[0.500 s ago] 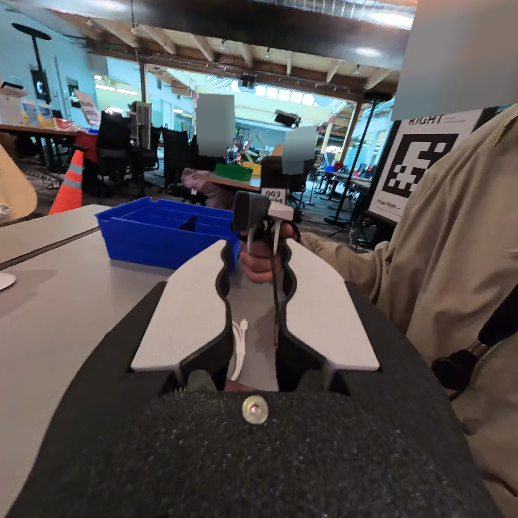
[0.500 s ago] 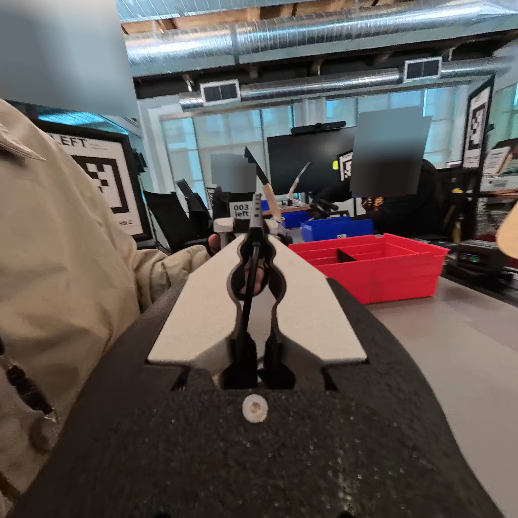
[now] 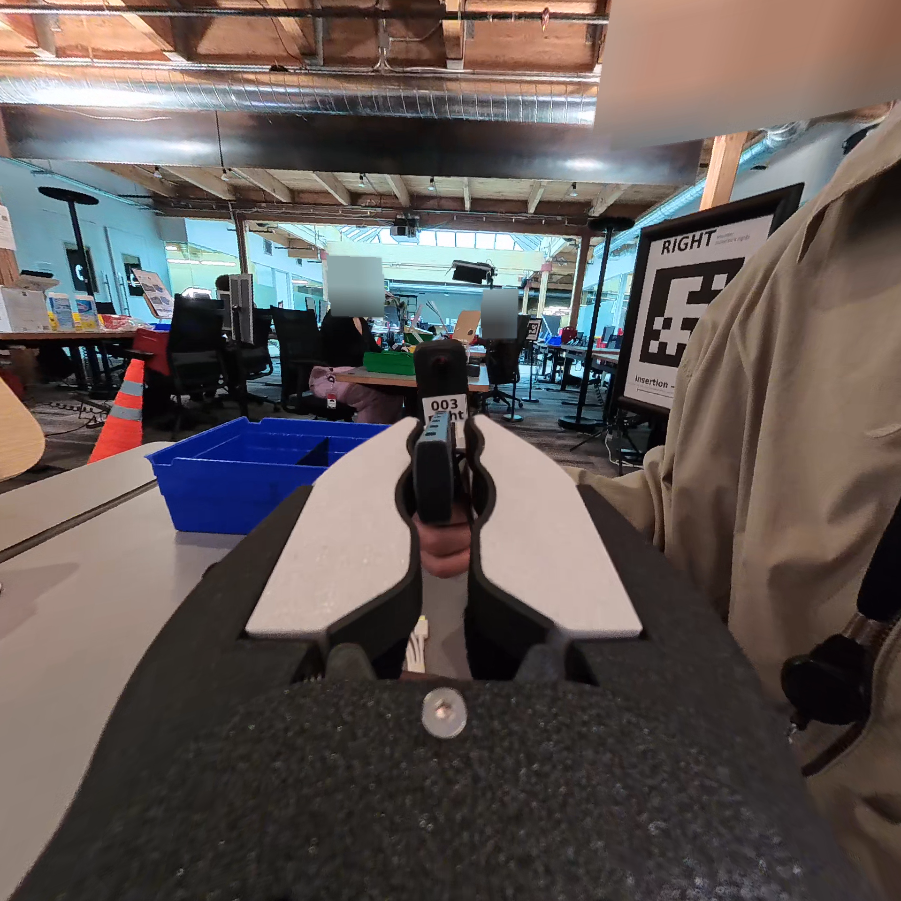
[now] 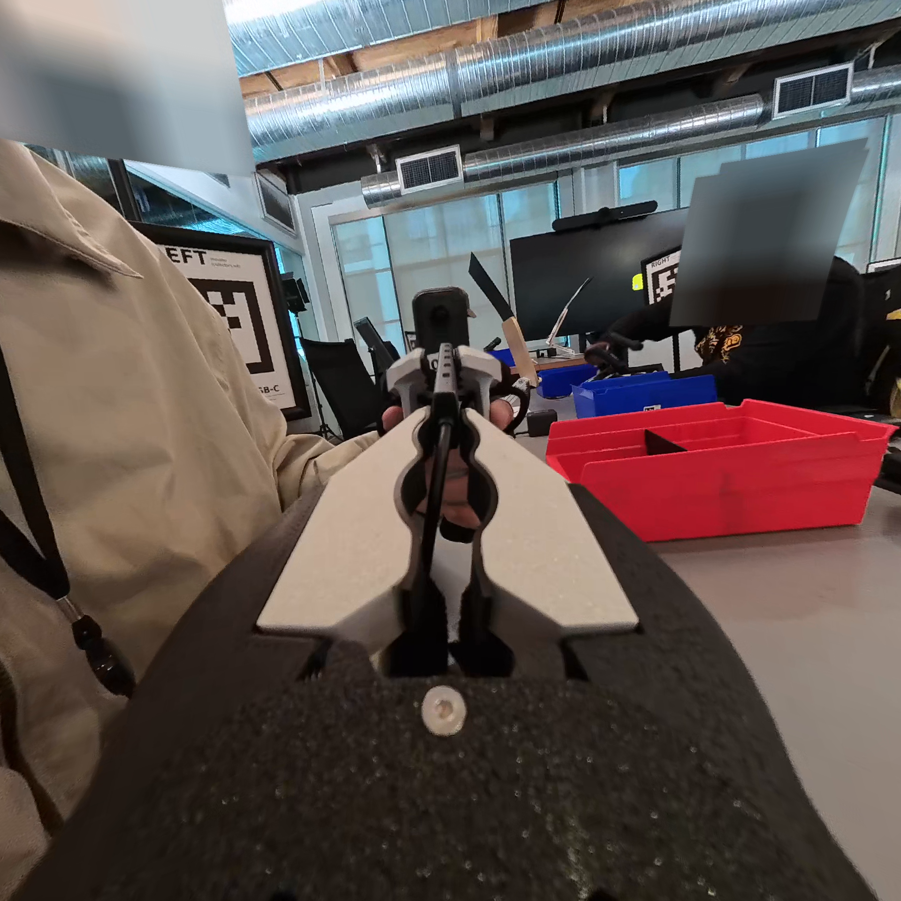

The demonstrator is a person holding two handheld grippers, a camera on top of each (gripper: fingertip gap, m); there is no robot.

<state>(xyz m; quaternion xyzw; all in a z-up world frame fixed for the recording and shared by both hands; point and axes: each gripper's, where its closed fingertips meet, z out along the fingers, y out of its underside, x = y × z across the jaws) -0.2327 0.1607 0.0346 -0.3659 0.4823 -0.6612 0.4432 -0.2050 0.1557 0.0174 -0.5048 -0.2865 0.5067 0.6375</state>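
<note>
Since the earlier frame, the left tool has narrowed its white fingers from a wide gap to a close one. It has also swung to face the right tool squarely. A slim dark grey plastic port block now stands upright between the left tool's tips, clenched on both flat sides, with its row of small ports on the edge facing the left wrist camera.

From the right wrist view the same block appears edge-on in the left tool. The right tool is clenched on a thin black rubber cable that runs back between its fingers. The cable's plug end lies at the block's lower end (whether it is seated there cannot be told). Both tools are held off the grey laminate counter, tip to tip. A hand grips the right tool's handle.

- Rectangular blue plastic divided bin: on the counter at ten o'clock of the left tool.
- Rectangular red plastic divided bin: on the counter at two o'clock of the right tool.
- Thin white cable: flat on the counter beneath the left tool.
- Beige cloth jacket: at three o'clock in the left wrist view.
- Orange striped traffic cone: on the floor beyond the counter, at nine o'clock.
</note>
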